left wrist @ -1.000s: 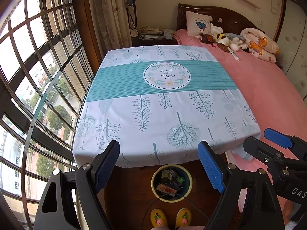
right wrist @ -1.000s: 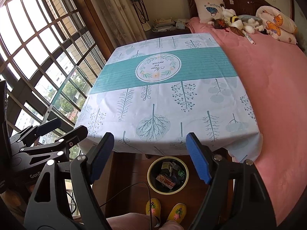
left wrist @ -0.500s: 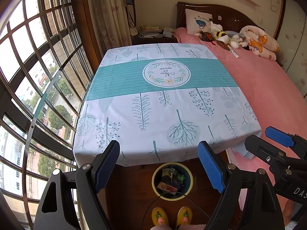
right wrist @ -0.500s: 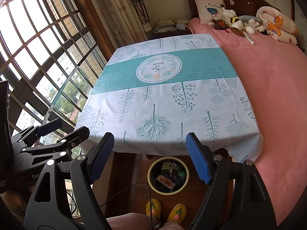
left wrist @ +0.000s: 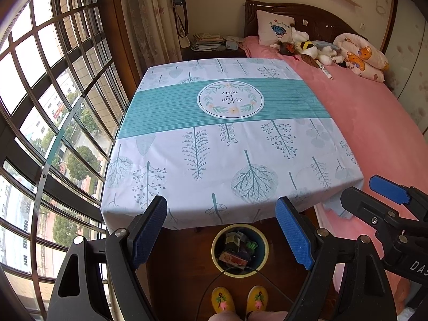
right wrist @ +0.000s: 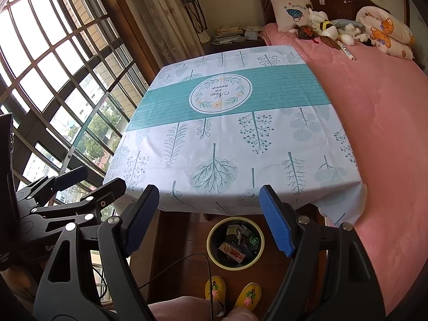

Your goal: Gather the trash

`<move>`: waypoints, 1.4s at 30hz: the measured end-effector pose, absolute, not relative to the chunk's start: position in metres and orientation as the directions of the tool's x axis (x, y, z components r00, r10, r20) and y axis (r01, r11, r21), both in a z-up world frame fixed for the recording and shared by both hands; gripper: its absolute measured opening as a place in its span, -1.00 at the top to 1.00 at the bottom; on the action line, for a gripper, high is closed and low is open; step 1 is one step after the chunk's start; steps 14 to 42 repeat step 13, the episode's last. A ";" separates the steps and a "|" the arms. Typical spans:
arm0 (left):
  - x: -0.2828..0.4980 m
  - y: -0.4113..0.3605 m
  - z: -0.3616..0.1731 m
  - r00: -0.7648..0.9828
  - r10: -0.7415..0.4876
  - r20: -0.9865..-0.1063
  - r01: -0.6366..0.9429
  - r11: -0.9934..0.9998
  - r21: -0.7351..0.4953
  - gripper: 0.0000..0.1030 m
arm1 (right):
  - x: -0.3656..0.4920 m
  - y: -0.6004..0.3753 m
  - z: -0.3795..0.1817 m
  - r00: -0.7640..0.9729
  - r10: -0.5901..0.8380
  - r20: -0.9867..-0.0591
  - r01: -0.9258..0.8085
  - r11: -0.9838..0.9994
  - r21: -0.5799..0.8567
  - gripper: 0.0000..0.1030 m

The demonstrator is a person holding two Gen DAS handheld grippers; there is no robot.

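Trash (left wrist: 236, 250) is lying inside a yellow-rimmed bin (left wrist: 214, 251) on the wooden floor (left wrist: 184, 262), low in the centre of both frames, just under the near edge of the table. At far left, a gridded window (left wrist: 53, 93) is filling the frame, with a curtain (left wrist: 149, 18) beside it. Across the middle, a tree-printed tablecloth (left wrist: 219, 149) is covering the table, its hem hanging over the bin. At right, a pink bed (left wrist: 379, 123) is touching the table's side, carrying pillows and stuffed toys (left wrist: 315, 49) at upper right. The left gripper (left wrist: 222, 230) and right gripper (right wrist: 208, 219) are hovering with jaws spread wide and nothing between them. Yellow slippers (left wrist: 239, 298) and a cable (left wrist: 214, 281) are sitting below the bin.
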State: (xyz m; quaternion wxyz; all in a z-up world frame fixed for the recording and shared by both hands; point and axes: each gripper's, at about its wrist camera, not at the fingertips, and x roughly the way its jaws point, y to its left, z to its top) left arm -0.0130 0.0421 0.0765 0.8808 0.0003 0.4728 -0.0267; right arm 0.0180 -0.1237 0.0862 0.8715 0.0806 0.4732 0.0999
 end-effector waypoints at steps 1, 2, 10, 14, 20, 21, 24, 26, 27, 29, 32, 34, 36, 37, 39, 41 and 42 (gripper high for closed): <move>-0.013 0.042 0.076 0.551 -0.047 -0.833 0.047 0.999 -0.025 -0.64 | 0.018 -0.124 0.086 0.532 0.249 -0.809 -0.097 0.967 0.234 -0.46; -0.013 0.042 0.076 0.551 -0.047 -0.833 0.048 0.999 -0.025 -0.64 | 0.018 -0.124 0.086 0.532 0.250 -0.809 -0.097 0.967 0.235 -0.46; -0.013 0.041 0.076 0.550 -0.046 -0.834 0.047 0.999 -0.025 -0.64 | 0.018 -0.124 0.086 0.532 0.251 -0.809 -0.097 0.967 0.237 -0.46; -0.013 0.041 0.077 0.550 -0.046 -0.834 0.045 0.999 -0.025 -0.64 | 0.017 -0.123 0.086 0.532 0.250 -0.809 -0.096 0.967 0.236 -0.46; -0.013 0.041 0.077 0.550 -0.046 -0.834 0.045 0.999 -0.025 -0.64 | 0.017 -0.123 0.086 0.532 0.250 -0.809 -0.096 0.967 0.236 -0.46; -0.013 0.041 0.077 0.550 -0.046 -0.834 0.045 0.999 -0.025 -0.64 | 0.017 -0.123 0.086 0.532 0.250 -0.809 -0.096 0.967 0.236 -0.46; -0.013 0.041 0.077 0.550 -0.046 -0.834 0.045 0.999 -0.025 -0.64 | 0.017 -0.123 0.086 0.532 0.250 -0.809 -0.096 0.967 0.236 -0.46; -0.013 0.041 0.077 0.550 -0.046 -0.834 0.045 0.999 -0.025 -0.64 | 0.017 -0.123 0.086 0.532 0.250 -0.809 -0.096 0.967 0.236 -0.46; -0.013 0.041 0.077 0.550 -0.046 -0.834 0.045 0.999 -0.025 -0.64 | 0.017 -0.123 0.086 0.532 0.250 -0.809 -0.096 0.967 0.236 -0.46; -0.013 0.041 0.077 0.550 -0.046 -0.834 0.045 0.999 -0.025 -0.64 | 0.017 -0.123 0.086 0.532 0.250 -0.809 -0.096 0.967 0.236 -0.46; -0.013 0.041 0.077 0.550 -0.046 -0.834 0.045 0.999 -0.025 -0.64 | 0.017 -0.123 0.086 0.532 0.250 -0.809 -0.096 0.967 0.236 -0.46; -0.013 0.041 0.077 0.550 -0.046 -0.834 0.045 0.999 -0.025 -0.64 | 0.017 -0.123 0.086 0.532 0.250 -0.809 -0.096 0.967 0.236 -0.46; -0.013 0.041 0.077 0.550 -0.046 -0.834 0.045 0.999 -0.025 -0.64 | 0.017 -0.123 0.086 0.532 0.250 -0.809 -0.096 0.967 0.236 -0.46; -0.013 0.041 0.077 0.550 -0.046 -0.834 0.045 0.999 -0.025 -0.64 | 0.017 -0.123 0.086 0.532 0.250 -0.809 -0.096 0.967 0.236 -0.46; -0.013 0.041 0.077 0.550 -0.046 -0.834 0.045 0.999 -0.025 -0.64 | 0.017 -0.123 0.086 0.532 0.250 -0.809 -0.096 0.967 0.236 -0.46; -0.013 0.041 0.077 0.550 -0.046 -0.834 0.045 0.999 -0.025 -0.64 | 0.017 -0.123 0.086 0.532 0.250 -0.809 -0.096 0.967 0.236 -0.46; -0.013 0.041 0.077 0.550 -0.046 -0.834 0.045 0.999 -0.025 -0.64 | 0.017 -0.123 0.086 0.532 0.250 -0.809 -0.096 0.967 0.236 -0.46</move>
